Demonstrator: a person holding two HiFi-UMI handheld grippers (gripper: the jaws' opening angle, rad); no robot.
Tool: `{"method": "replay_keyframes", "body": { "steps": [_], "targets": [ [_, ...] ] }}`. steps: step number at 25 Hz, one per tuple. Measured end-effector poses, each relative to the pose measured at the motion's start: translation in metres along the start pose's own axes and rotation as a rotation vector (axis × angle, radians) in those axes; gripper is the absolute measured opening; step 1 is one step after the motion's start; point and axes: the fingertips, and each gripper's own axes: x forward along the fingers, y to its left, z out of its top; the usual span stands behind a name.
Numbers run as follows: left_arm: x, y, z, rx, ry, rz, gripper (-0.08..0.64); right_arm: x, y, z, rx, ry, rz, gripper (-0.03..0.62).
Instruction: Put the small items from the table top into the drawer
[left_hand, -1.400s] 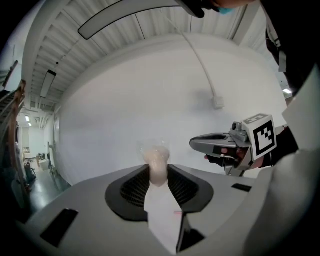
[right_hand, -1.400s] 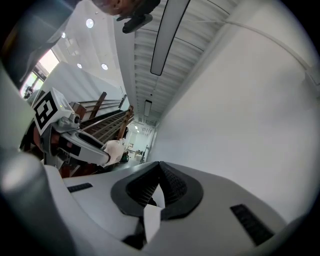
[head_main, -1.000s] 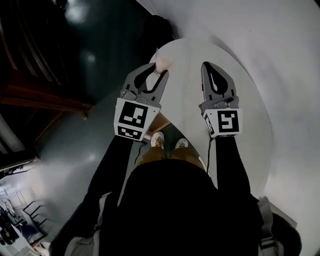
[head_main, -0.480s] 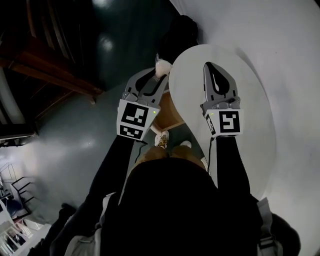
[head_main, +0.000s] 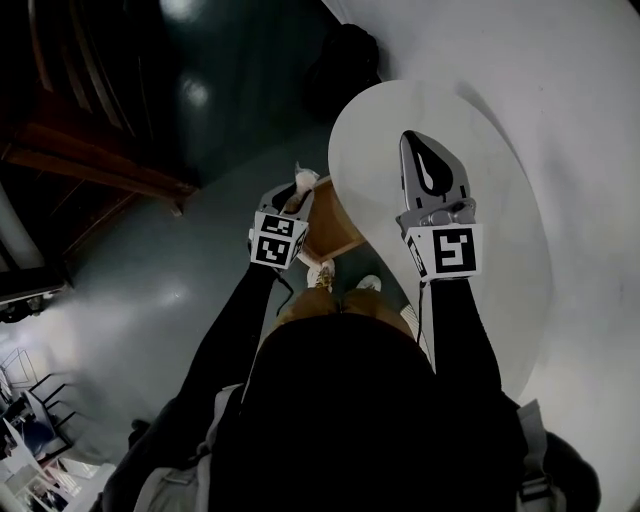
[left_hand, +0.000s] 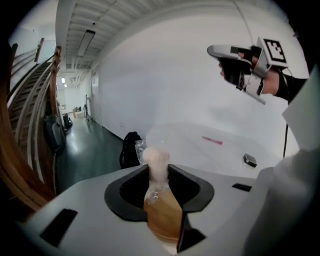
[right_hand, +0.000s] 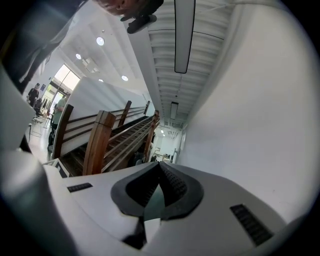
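Pinkish wrapped item (left_hand: 154, 162) is pinched in the left gripper (left_hand: 159, 170) above the wooden drawer (head_main: 335, 228) beside the white table (head_main: 505, 200), the right gripper (head_main: 409, 141) hovers over that table with jaws together and empty, and only the left gripper view shows a pink pen (left_hand: 212, 141) and a small dark object (left_hand: 250, 160) there.

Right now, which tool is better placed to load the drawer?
Left. The left tool grips the wrapped pink item at the wooden drawer; the right tool is shut, empty, above the table.

Wooden drawer (head_main: 335, 215) open upward, table (head_main: 500, 200) rim tight along its right, bare floor (head_main: 150, 280) leftward.
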Motion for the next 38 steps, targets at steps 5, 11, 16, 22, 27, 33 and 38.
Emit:
{"method": "replay_keyframes", "body": {
  "steps": [5,11,16,22,27,33,38],
  "targets": [
    [0.026,-0.004,-0.074,-0.004,0.181,-0.038,0.138,-0.009,-0.005,-0.004,0.005,0.014,-0.021,0.026],
    [0.030,-0.007,-0.104,0.030,0.280,-0.052,0.150,-0.014,-0.006,-0.004,0.006,0.019,-0.038,0.026],
    [0.030,-0.008,-0.099,0.046,0.265,-0.052,0.222,-0.015,-0.005,-0.003,0.005,0.016,-0.043,0.026],
    [0.029,-0.004,-0.099,0.046,0.261,-0.047,0.247,-0.015,0.000,0.000,0.003,0.013,-0.039,0.026],
    [0.027,-0.001,-0.104,0.039,0.283,-0.054,0.247,-0.015,0.000,0.004,0.001,0.010,-0.047,0.026],
    [0.028,-0.002,-0.099,0.060,0.259,-0.065,0.247,-0.018,-0.004,0.004,0.004,0.010,-0.066,0.026],
    [0.022,-0.001,-0.081,0.055,0.224,-0.073,0.247,-0.019,-0.005,0.004,0.007,0.011,-0.086,0.026]
  ]
}}
